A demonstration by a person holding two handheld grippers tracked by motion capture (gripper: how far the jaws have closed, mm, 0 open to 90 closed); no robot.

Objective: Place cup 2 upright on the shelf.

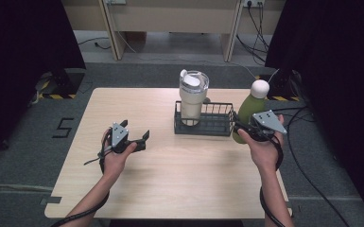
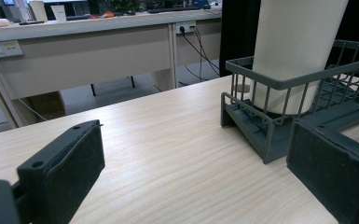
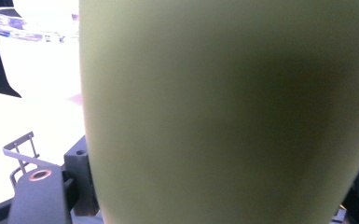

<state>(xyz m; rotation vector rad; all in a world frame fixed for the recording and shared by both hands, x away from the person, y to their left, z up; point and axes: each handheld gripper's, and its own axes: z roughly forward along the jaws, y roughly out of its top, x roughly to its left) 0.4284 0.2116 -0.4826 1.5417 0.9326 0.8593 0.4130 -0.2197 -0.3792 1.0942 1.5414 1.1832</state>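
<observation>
While clamping green bottle (image 1: 251, 109), right gripper (image 1: 244, 131) snug.

The high view looked forward and down from above the near edge of the table (image 1: 170, 179), taking in the whole top and the floor beyond. The left gripper view sat low over the tabletop, looking out between its 2 jaws toward the wire basket (image 2: 279, 88) and the white tumbler (image 2: 293, 46) in it, both shared with the high view. The right gripper view was pressed so near the green bottle (image 3: 224, 112) that its wall was blurred, with the tumbler's rim at upper left.
</observation>
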